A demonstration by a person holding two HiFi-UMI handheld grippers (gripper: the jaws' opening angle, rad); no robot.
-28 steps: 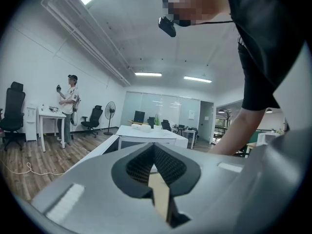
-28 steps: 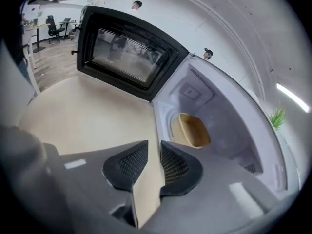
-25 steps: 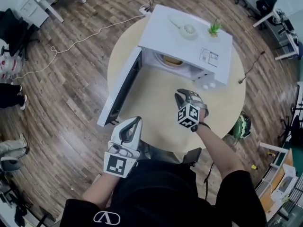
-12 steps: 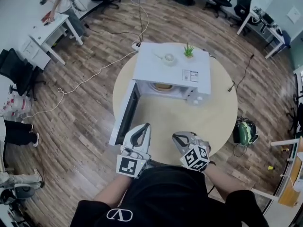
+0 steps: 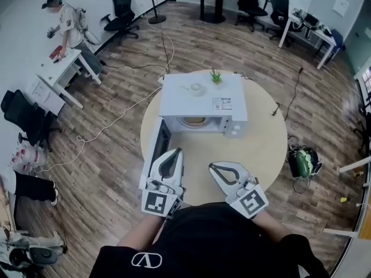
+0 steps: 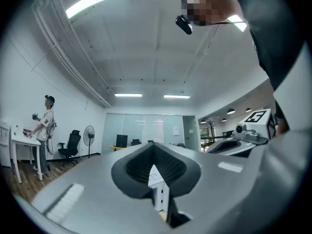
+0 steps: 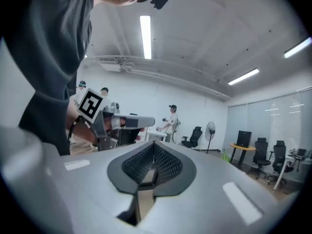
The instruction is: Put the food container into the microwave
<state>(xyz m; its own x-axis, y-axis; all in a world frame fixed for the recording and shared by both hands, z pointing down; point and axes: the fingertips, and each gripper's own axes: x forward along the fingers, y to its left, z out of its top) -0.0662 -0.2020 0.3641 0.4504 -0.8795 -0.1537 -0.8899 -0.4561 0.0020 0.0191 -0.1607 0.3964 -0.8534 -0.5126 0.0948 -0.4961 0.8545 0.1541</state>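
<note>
Most of the job done, seemingly: on the round table (image 5: 264, 149), microwave (image 5: 200, 100) standing with its door (image 5: 153, 152) swung wide and not yet shut. Left gripper (image 5: 175, 153) and right gripper (image 5: 213, 167) held near the body, both pinched together on nothing, the right's jaws only just closed. Food container (image 5: 195, 120) already inside the cavity.
</note>
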